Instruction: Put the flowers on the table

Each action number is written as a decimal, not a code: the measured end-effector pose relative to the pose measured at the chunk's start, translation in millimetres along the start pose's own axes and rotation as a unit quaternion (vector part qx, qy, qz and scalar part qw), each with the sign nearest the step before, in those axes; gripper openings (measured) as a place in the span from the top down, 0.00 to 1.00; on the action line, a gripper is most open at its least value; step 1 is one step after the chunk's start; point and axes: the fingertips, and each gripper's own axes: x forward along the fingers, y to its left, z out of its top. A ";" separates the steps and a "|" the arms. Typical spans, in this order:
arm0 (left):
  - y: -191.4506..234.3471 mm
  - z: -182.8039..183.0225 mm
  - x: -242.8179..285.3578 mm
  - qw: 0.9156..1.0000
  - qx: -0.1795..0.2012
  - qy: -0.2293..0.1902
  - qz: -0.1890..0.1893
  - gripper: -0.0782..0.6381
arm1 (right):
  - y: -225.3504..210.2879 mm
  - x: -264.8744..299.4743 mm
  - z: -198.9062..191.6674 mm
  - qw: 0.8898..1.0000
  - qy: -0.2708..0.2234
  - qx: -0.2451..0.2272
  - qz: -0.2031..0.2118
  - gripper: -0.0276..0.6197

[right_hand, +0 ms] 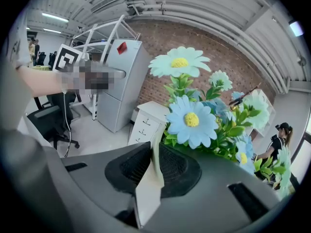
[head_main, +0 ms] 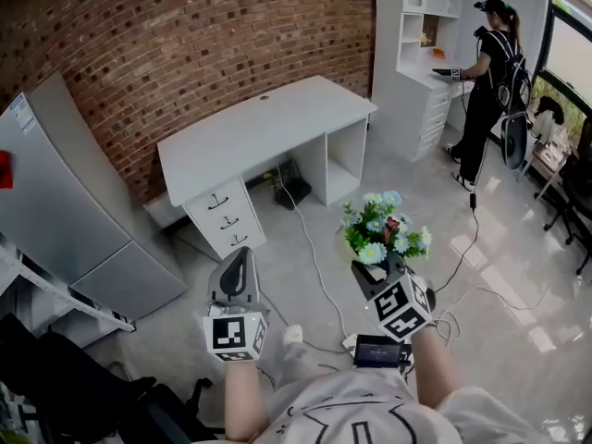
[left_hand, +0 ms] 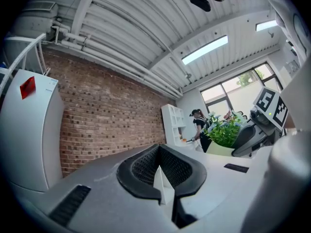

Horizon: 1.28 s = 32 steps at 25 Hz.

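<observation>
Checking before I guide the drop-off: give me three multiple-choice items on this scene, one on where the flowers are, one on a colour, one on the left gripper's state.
1. Where are the flowers?
A. on the desk
B. in the right gripper, over the floor
C. lying on the floor

2. What colour is the desk?
A. black
B. white
C. brown

3. The left gripper is:
A. shut, empty
B. shut on the flowers
C. wide open

Answers:
1 B, its jaws clamp the pot by the rim.
2 B, top and drawers are white.
3 A, its jaws meet with nothing between.
</observation>
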 end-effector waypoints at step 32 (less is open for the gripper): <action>240.5 -83.8 257.2 0.998 -0.041 0.008 -0.039 0.87 | -94.5 299.3 127.2 0.999 0.043 -0.009 0.003 0.87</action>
